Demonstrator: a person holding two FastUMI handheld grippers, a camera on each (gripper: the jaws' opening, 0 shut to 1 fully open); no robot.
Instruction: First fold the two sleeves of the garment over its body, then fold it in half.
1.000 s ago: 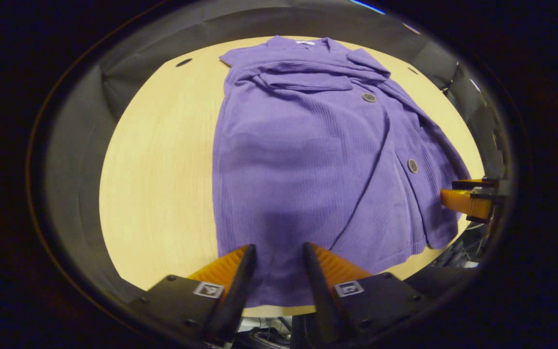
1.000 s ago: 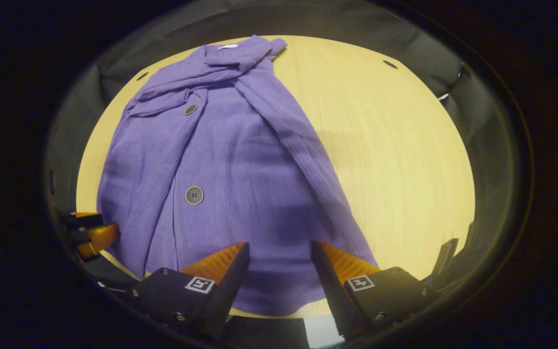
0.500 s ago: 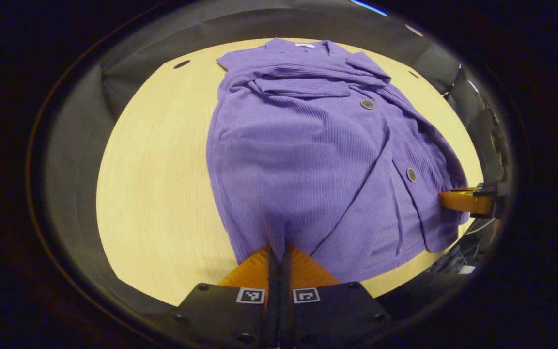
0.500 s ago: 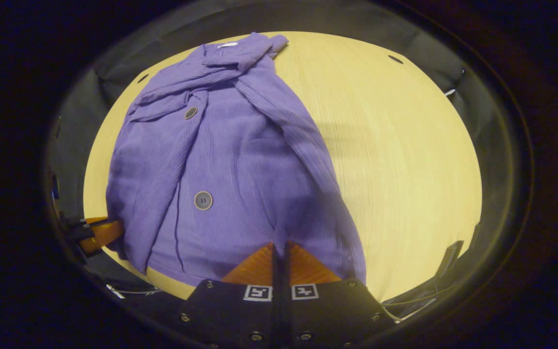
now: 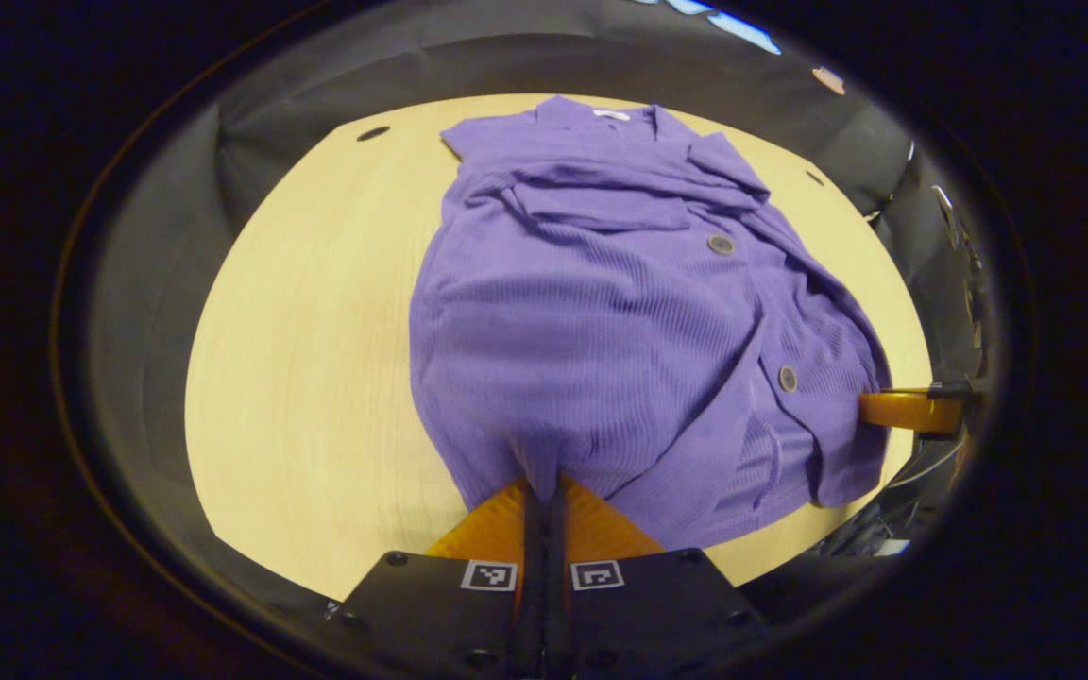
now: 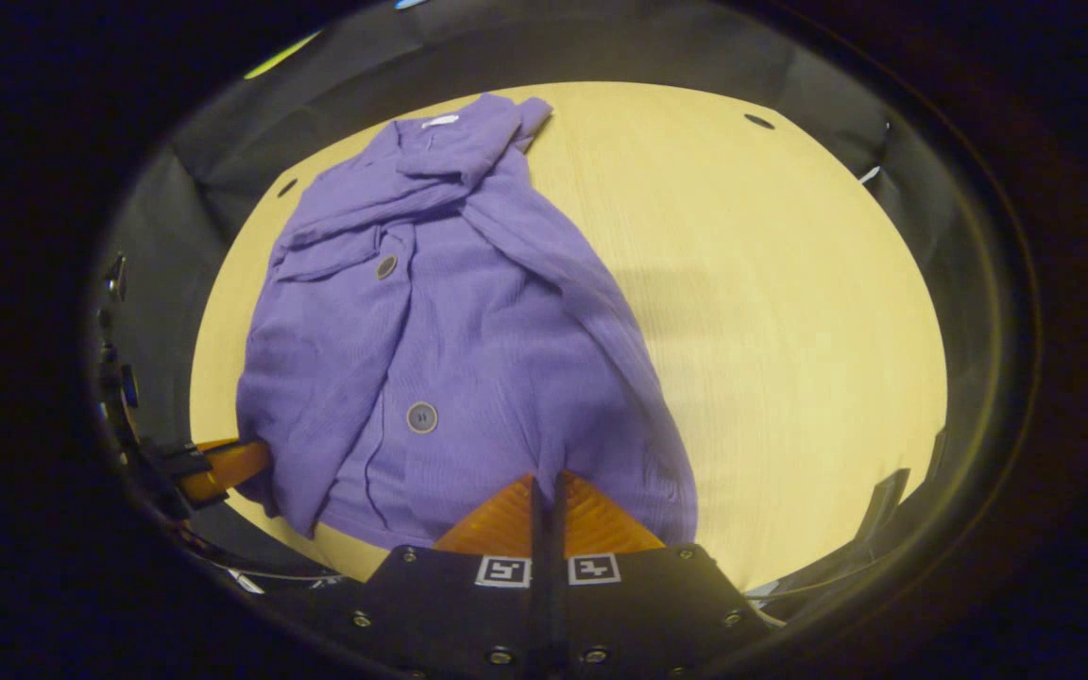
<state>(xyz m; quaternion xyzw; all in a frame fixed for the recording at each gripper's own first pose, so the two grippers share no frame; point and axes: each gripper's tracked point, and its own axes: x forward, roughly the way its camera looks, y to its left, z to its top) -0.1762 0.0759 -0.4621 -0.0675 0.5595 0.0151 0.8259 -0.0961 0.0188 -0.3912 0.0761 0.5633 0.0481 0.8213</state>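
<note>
Purple ribbed knit, the garment lies on the pale wooden table with both sleeves already crossed over its chest near the collar, and I have its bottom hem pinched at two places. My left gripper is closed tight on the hem, fingers pressed together with the cloth bunched between them; a second ago those fingers stood apart over the flat hem, and half a second ago they had just closed. My right gripper clamps the hem's other part in the same way, and it too was spread a second ago. Since the grip, the lower hem has lifted off the table and drawn toward the collar, so the cloth now puckers in folds that fan out from each pinch. In the left gripper view the right gripper shows at the garment's far side edge, touching the cloth. A small white tag sits inside the collar; I cannot read any writing on it. Two dark buttons run along the front. Bare table lies open to the left of the garment in the left gripper view and broadly to the right of it in the right gripper view, up to the table's rim.
</note>
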